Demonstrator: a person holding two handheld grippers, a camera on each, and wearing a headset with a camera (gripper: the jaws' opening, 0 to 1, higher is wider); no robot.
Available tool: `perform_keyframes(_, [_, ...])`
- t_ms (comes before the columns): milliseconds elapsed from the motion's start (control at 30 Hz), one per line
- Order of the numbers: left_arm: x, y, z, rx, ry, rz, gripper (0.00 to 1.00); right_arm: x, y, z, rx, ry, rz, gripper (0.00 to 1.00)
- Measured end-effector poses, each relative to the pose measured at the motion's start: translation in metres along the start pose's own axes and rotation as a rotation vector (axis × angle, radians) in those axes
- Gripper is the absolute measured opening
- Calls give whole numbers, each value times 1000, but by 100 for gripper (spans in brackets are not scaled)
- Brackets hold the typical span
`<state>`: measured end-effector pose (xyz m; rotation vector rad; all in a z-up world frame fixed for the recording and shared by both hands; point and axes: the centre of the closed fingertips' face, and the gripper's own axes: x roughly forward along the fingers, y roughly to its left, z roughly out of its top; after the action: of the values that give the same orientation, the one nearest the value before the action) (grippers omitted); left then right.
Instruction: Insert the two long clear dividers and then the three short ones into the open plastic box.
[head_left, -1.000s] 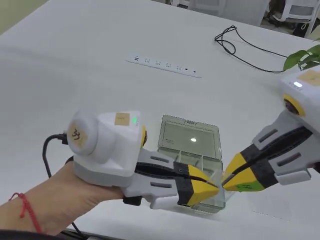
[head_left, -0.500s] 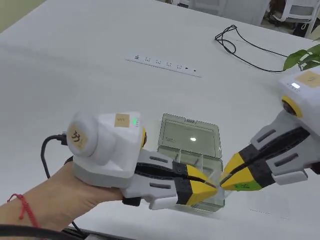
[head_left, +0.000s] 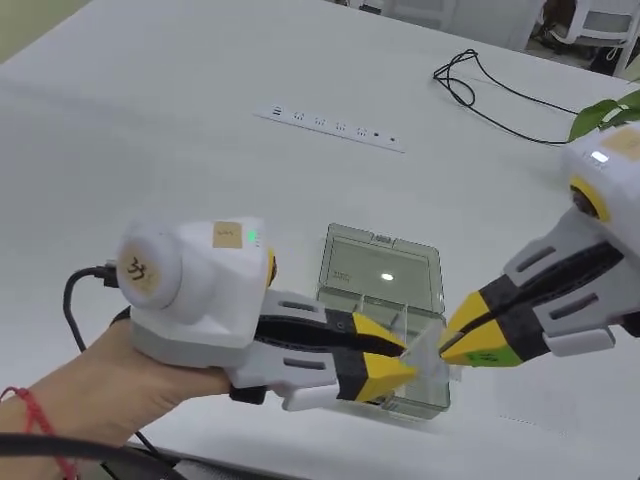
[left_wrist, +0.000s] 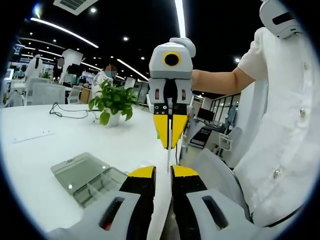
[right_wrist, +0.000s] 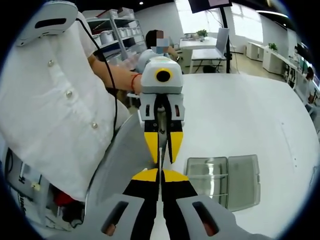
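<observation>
- Step in hand, as I read it: seating a divider (head_left: 424, 348) in the box (head_left: 398, 404).
- The divider hangs just above the box's near right corner, apart from it, spanning the two grippers.
- left gripper (head_left: 403, 357): comes in from the box's left, fingers clamped on one end of the divider. In its own view a pale strip sits in the narrow gap between the fingers.
- right gripper (head_left: 445, 348): comes in from the box's right, fingers pressed together on the other end. Seen head-on in the left gripper view, the sheet is pinched edge-on.
- The box sits open on the desk (head_left: 200, 170), with its lid (head_left: 385, 270) folded flat on the far side.
- To do it well:
  - Keep the sheet upright and square to the box walls.
  - Lower both ends level so neither corner jams.
  - Line each end up with its wall slot before pushing.
  - Grip lightly, since thin clear plastic will likely bow if the grippers push toward each other.
  - Release one end only once the sheet is in its slots.
- Hard to make out:
  - Whether this divider is long or short; the fingers cover its ends.
  - The wall slots are too small to see.
  - Thin uprights show inside the box, but I can't count the dividers already seated.
  - In the head view the grippers hide the near compartments.
  - The divider's edges are faint against the desk.
</observation>
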<state>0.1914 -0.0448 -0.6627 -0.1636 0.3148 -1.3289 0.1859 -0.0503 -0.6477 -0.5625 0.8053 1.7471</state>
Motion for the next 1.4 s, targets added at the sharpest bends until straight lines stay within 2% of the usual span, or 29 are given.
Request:
perform_keyframes(167, [-11,13,-9,6,30,64,14,-2,-5,1,2,-6,-24,3])
perform_keyframes(500, [-30,28,-25,21,85,141,29,1,-26,2,12,-5,-87,3])
perform_keyframes(833, [-45,49,-40,15,128,225,56,16,-56,2,18,4,-146,3])
perform_keyframes(933, [-49,56,-44,-1,119,246,63,24,-67,2,27,-3,-162,3])
perform_keyframes(1000, [-50,60,-45,10,113,262,71,30,-76,-2,34,-7,-169,3])
perform_keyframes(1100, [-51,64,-48,12,113,272,81,38,-86,-6,47,-12,-181,3])
perform_keyframes(1400, [-49,70,-58,25,129,266,100,59,-108,-24,79,-15,-198,3])
